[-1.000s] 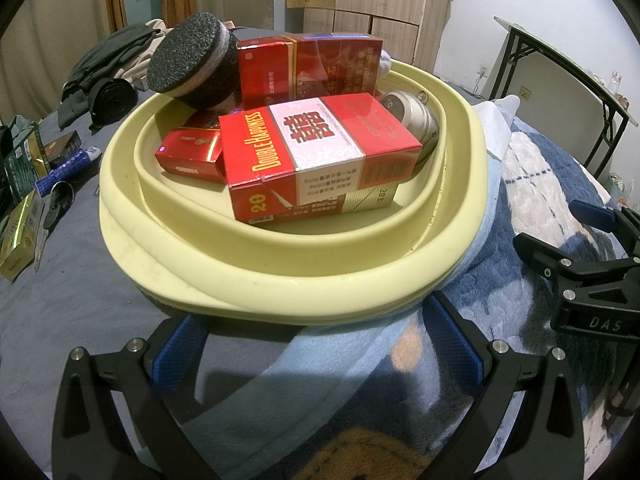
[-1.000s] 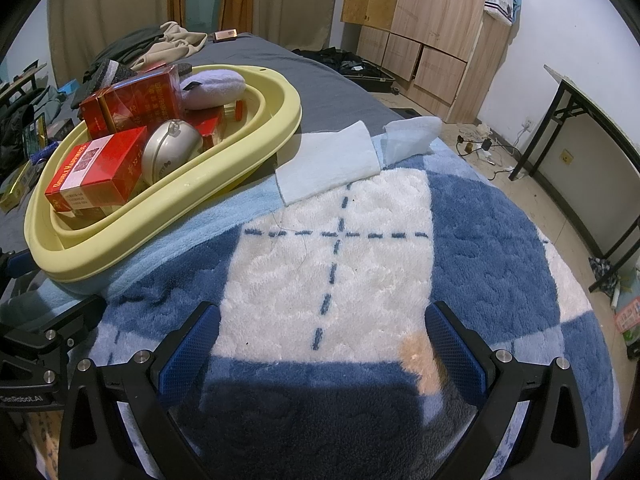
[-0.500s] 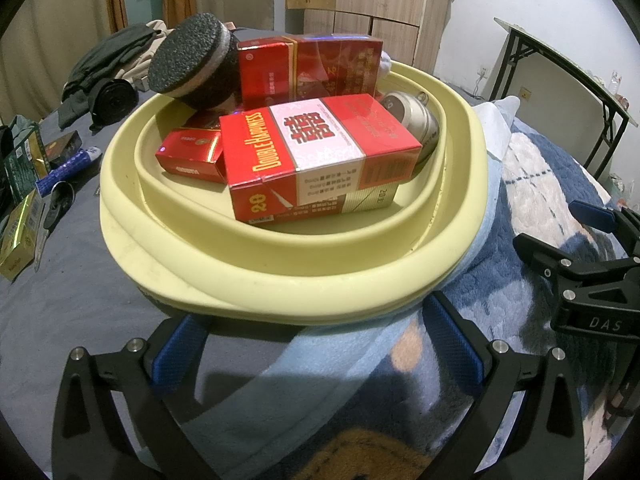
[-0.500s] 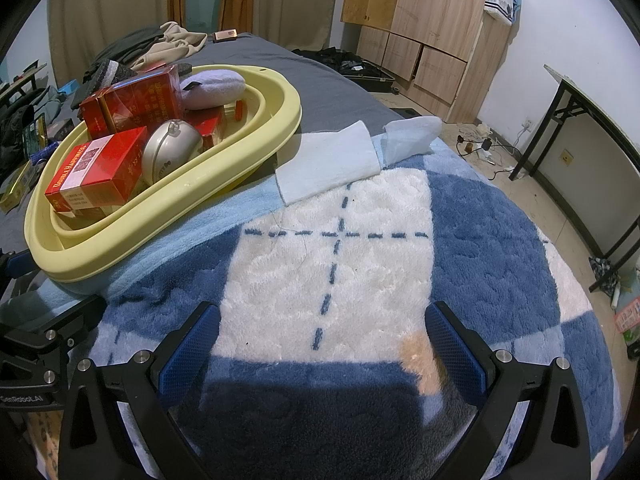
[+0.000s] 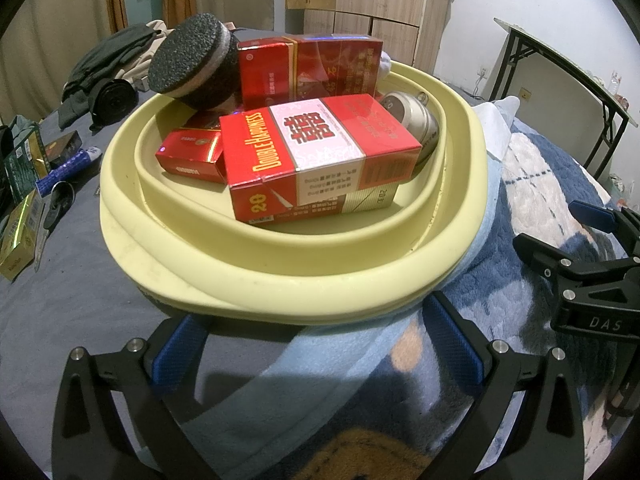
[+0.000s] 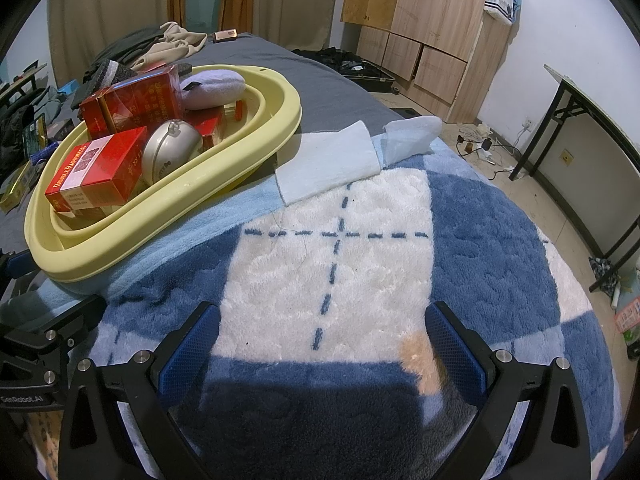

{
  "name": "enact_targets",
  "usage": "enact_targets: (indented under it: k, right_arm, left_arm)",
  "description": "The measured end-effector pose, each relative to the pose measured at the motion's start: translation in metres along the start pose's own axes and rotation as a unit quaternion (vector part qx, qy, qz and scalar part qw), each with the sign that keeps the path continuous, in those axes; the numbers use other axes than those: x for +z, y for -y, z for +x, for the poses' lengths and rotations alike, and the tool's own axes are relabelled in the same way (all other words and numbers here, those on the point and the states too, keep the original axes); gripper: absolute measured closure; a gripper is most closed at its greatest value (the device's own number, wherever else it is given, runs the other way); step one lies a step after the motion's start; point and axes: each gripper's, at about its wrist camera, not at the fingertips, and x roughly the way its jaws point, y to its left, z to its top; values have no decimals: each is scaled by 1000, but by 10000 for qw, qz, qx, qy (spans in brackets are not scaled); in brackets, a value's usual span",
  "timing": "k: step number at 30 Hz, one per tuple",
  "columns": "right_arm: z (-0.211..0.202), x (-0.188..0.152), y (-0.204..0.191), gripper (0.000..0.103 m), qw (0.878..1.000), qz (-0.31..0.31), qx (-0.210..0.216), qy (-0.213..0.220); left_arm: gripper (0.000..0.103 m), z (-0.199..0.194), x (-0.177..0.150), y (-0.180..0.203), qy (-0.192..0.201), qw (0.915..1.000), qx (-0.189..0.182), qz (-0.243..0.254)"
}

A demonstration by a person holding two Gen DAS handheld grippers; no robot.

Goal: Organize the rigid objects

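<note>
A pale yellow basin [image 5: 280,292] [image 6: 168,204] sits on the bed and holds several red cigarette boxes, the front one marked Double Happiness [image 5: 320,156] [image 6: 96,176]. A black sponge puck [image 5: 192,60], a silver round tin [image 5: 412,120] [image 6: 170,152] and a lilac puff [image 6: 214,88] also lie in it. My left gripper [image 5: 316,350] is open just before the basin's near rim, holding nothing. My right gripper [image 6: 320,344] is open over the blue and white blanket [image 6: 360,260], to the right of the basin, also holding nothing.
Green and gold boxes [image 5: 20,184] and a blue tube [image 5: 64,168] lie on the grey sheet left of the basin. Dark clothes [image 5: 108,64] are piled behind. A folded white cloth [image 6: 328,164] rests beside the basin. A black-legged table [image 6: 592,120] and wooden cupboards [image 6: 432,20] stand beyond the bed.
</note>
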Motion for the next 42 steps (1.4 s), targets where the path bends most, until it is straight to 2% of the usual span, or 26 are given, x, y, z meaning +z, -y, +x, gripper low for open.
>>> enact_targets:
  k: [42]
  right_arm:
    - [1, 0, 3, 0, 10000, 22, 11, -14]
  left_arm:
    - [0, 9, 4, 11, 14, 10000, -2, -18]
